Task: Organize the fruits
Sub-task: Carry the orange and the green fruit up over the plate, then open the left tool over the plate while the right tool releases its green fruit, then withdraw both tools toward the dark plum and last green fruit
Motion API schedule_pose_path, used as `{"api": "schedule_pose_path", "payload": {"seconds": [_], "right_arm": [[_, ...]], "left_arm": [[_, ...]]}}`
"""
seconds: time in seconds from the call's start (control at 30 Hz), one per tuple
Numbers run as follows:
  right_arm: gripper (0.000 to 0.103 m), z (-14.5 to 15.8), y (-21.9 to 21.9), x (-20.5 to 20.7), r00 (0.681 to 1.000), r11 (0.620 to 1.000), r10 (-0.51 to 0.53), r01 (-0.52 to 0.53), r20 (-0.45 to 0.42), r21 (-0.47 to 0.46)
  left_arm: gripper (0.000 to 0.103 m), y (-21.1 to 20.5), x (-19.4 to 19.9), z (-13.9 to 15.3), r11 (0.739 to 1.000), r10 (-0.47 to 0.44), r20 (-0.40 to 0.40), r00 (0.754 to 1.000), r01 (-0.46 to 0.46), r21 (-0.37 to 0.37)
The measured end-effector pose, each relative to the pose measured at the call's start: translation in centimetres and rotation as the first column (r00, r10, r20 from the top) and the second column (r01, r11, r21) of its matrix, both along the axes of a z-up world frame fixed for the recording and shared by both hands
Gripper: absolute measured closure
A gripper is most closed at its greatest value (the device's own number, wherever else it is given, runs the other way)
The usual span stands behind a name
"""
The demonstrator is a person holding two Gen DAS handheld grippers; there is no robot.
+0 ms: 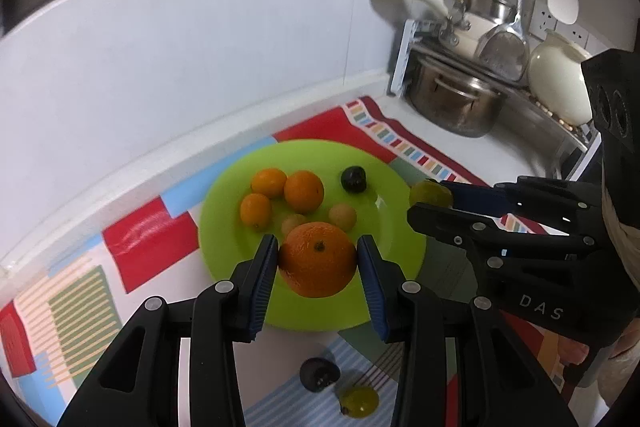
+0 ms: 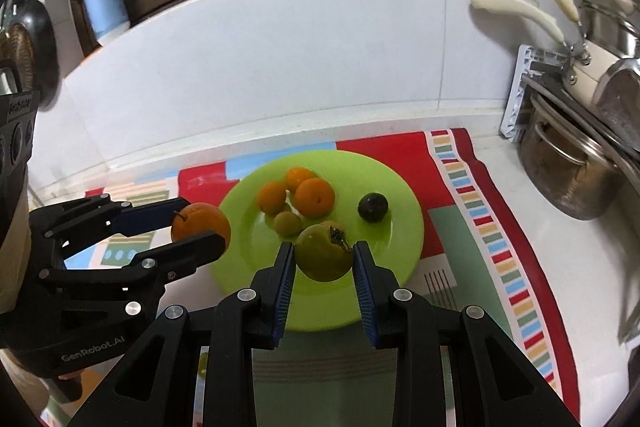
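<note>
The left gripper [image 1: 317, 259] is closed on a large orange [image 1: 318, 259], one blue pad on each flank. The fruit hangs above the near half of the green plate [image 1: 400, 227]. The right gripper [image 2: 324, 259] is clamped on a green tomato-like fruit [image 2: 325, 255], likewise held over the near part of the plate. Both tools point obliquely down toward the plate, side by side.

Step in hand, as judged: transport to the plate. Each tool carries one fruit to the collecting dish; neither fruit has been set down.

Orientation: the orange is near-spherical, with no useful long axis; its stem dimple faces up toward the left wrist camera. The green fruit is slightly flattened; its dark calyx faces up and to the right, close to the right-hand pad.

Plate contents: three smaller oranges [image 1: 303, 191] in a cluster at the far left, two small pale fruits [image 1: 343, 215] just before them, and one dark plum [image 1: 353, 179] at the far right. A bare zone lies at the near and right side.

Next move, as judged: lower each fruit onto bare plate, clear of the cluster, then open the pads slowly, since round fruit may roll.

Still on the patterned cloth [image 1: 152, 243], near the plate's front edge: a second dark plum [image 1: 319, 374] and a small yellow-green fruit [image 1: 359, 401].
</note>
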State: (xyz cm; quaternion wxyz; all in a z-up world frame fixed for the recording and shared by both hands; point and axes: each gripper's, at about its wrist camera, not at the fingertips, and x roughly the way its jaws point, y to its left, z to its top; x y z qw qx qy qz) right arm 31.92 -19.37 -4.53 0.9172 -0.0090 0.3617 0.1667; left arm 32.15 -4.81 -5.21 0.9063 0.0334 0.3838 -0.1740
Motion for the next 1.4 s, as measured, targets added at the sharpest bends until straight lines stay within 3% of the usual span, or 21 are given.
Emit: {"api": "schedule_pose_path", "payload": {"seconds": [0.53,0.8,0.97,1.3,1.4], "right_arm": [[0.073,-4.6,0.8,3.9,0.993,0.999,0.024,-0.026,-0.117,-0.019],[0.072,-5.4,1.0,4.2,0.991,0.999,0.023,-0.027,-0.128,-0.026],[0.062,-5.1,0.9,3.9,0.994,0.999,0.008,-0.011,-0.113,-0.031],[0.062,-3.0,0.6,0.8,0.999,0.998,0.001,-0.004,-0.050,-0.059],[0.062,-2.1,1.0,-0.7,0.999,0.998,0.024,-0.026,-0.032,-0.049]], "left_arm": [[0.062,-0.1,3.4,-3.9,0.999,0.008,-0.097,0.995,-0.005,0.034],[0.062,-0.1,3.8,-4.4,0.999,0.014,-0.112,0.994,-0.011,0.034],[0.054,0.3,3.4,-3.6,0.999,0.031,-0.082,0.996,-0.028,0.037],[0.047,1.3,-0.7,-0.5,0.989,0.071,0.033,0.997,-0.075,0.131],[0.042,1.9,-2.3,0.6,0.989,0.081,0.066,0.995,-0.089,0.122]]}}
